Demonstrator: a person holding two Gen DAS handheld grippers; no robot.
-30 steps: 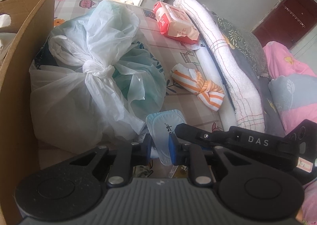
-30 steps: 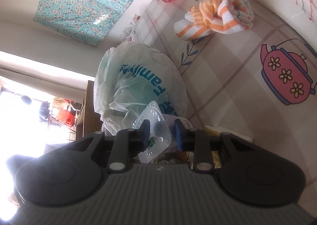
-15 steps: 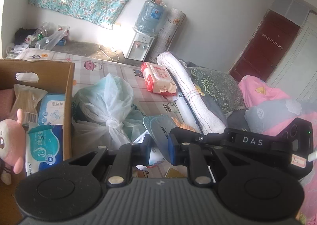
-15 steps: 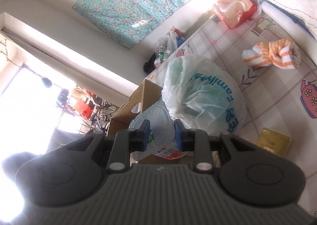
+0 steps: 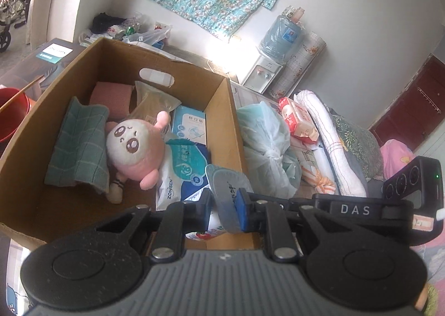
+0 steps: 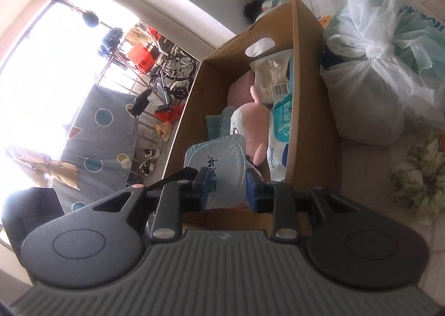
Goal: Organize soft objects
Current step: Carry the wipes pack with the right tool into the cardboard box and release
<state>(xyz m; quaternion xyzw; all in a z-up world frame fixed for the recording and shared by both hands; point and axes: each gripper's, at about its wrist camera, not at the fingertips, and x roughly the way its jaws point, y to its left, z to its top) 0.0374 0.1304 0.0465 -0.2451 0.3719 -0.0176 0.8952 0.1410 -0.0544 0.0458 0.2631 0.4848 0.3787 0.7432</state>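
Pinching one soft pack point(image 5: 226, 193) between them — seemingly yoghurt cups — both grippers point(image 5: 222, 208) point(image 6: 225, 188) clamp it above the box point(image 5: 222, 110).

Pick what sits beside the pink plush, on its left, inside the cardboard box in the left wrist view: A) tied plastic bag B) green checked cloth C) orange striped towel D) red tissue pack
B: the green checked cloth lies against the pink plush inside the cardboard box.
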